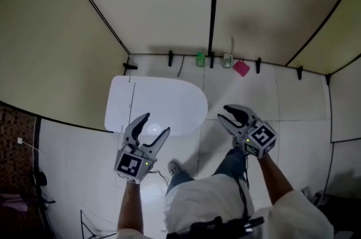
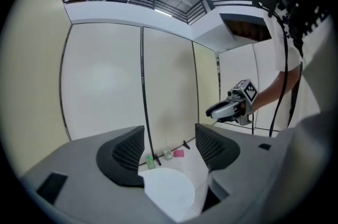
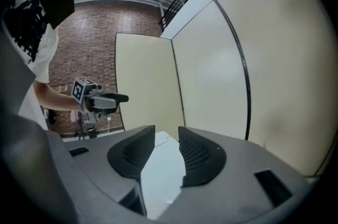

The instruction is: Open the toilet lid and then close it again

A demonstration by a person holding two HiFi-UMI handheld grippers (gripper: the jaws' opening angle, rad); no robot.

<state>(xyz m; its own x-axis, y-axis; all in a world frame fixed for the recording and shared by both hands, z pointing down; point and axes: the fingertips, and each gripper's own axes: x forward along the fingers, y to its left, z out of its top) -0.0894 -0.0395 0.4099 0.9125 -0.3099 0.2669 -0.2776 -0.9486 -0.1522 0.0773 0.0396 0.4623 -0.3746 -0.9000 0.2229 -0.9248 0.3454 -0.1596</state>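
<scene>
Opening is the step in hand, and it is not yet begun: the white oval plastic toilet lid (image 1: 163, 98) is seen lying flat and shut at the middle left of the head view. The left gripper (image 1: 156, 123) is held over the lid's lower edge in that picture, jaws spread wide, with nothing between them and the lid not touched. The right gripper (image 1: 223, 114) is held to the right of the lid, apart from it, jaws set at a narrow gap, and nothing is held. Next, the lid's front rim likely has to be caught from below and lifted.
</scene>
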